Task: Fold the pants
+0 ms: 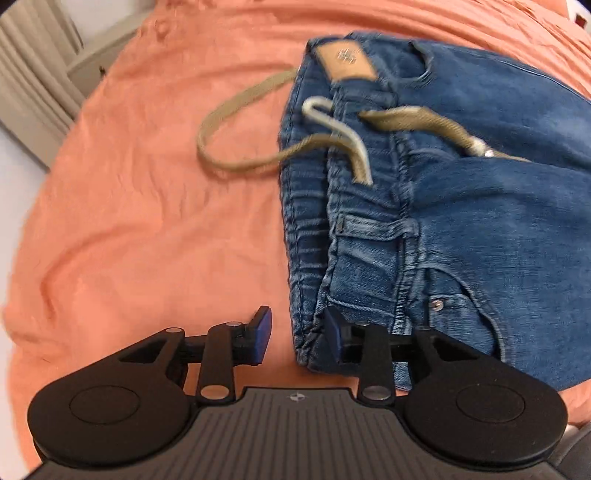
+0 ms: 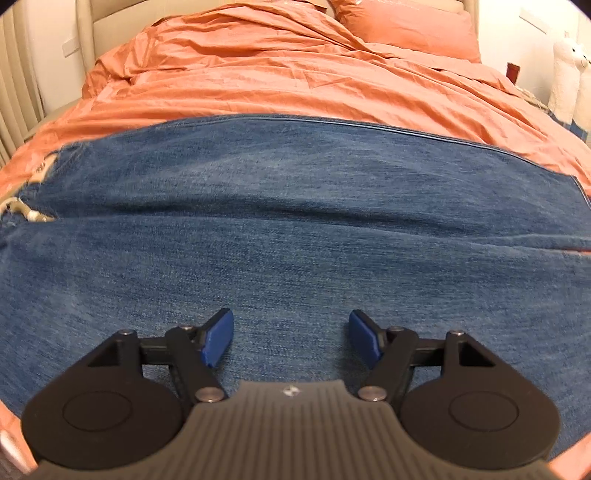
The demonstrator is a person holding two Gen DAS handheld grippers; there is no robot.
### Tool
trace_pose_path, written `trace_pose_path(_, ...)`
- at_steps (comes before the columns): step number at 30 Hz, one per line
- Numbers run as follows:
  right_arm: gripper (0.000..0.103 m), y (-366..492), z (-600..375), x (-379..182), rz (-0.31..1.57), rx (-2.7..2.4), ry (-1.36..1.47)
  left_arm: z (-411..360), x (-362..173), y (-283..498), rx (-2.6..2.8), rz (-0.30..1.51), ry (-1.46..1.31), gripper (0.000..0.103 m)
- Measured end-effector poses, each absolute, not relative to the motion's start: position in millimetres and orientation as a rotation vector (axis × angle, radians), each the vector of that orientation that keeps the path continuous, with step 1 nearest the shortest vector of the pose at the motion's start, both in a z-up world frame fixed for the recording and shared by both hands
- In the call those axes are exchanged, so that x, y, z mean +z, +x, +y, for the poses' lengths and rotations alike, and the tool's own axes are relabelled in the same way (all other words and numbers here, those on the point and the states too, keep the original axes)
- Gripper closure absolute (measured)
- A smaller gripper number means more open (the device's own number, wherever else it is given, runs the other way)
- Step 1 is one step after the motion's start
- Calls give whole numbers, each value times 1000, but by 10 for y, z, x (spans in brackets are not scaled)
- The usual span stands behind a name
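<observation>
Blue denim pants (image 1: 461,206) lie on the orange bedspread (image 1: 147,206), folded lengthwise, with the waistband facing left. A tan drawstring (image 1: 229,147) loops out onto the bed. My left gripper (image 1: 297,338) is open at the near waistband corner; its right pad (image 1: 332,332) touches the denim edge, its left pad is over bare bedspread. In the right wrist view the pants (image 2: 295,221) fill the middle as a wide flat band. My right gripper (image 2: 290,341) is open and empty just above the denim.
The orange bedspread (image 2: 295,74) is wrinkled, with a pillow (image 2: 406,26) at the far end. A white plush toy (image 2: 569,74) stands at the right of the bed. A pale radiator and wall (image 1: 33,74) are at the left.
</observation>
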State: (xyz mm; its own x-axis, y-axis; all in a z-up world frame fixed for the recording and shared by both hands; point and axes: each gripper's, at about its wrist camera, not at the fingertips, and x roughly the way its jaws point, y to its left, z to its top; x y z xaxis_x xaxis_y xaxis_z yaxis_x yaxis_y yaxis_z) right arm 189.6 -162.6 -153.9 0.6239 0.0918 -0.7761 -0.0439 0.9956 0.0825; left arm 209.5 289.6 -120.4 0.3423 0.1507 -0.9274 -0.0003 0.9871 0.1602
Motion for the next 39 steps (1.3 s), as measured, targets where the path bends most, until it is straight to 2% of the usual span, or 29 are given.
trace_pose_path(10,32,1684,-2013,-800,837,182,117,2026,-594,1715,-181,1056,442,62)
trace_pose_path(11,30,1652,-2085,-698,823,206,122,1928,-583,1687,-217,1050,482,62)
trace_pose_path(12,22,1628,-2166,-588,811,226,127,1827,-581,1655,-250,1045,526,62)
trace_pose_path(20,21,1460,-3005,127,811,185,126,1110,-863,1483,-484,1098,771,60)
trace_pose_path(27,22,1181,-3906,291,822,132,75,652,-1315,1473,-587,1214,898,55)
trace_pose_path(29,28,1108,-4161,258,854,81,60,561,-1460,1491,-587,1237,932,52)
trace_pose_path(34,52,880,-4720,57,914,44,-69,459,-1773,1480,-553,1280,1002,52)
trace_pose_path(37,54,739,-5027,-142,952,35,-150,438,-1854,1492,-506,1286,995,53)
trace_pose_path(38,56,700,-5101,-213,963,38,-179,431,-1863,1481,-495,1282,990,63)
trace_pose_path(39,60,676,-5176,-298,977,41,-209,427,-1863,1466,-490,1274,991,68)
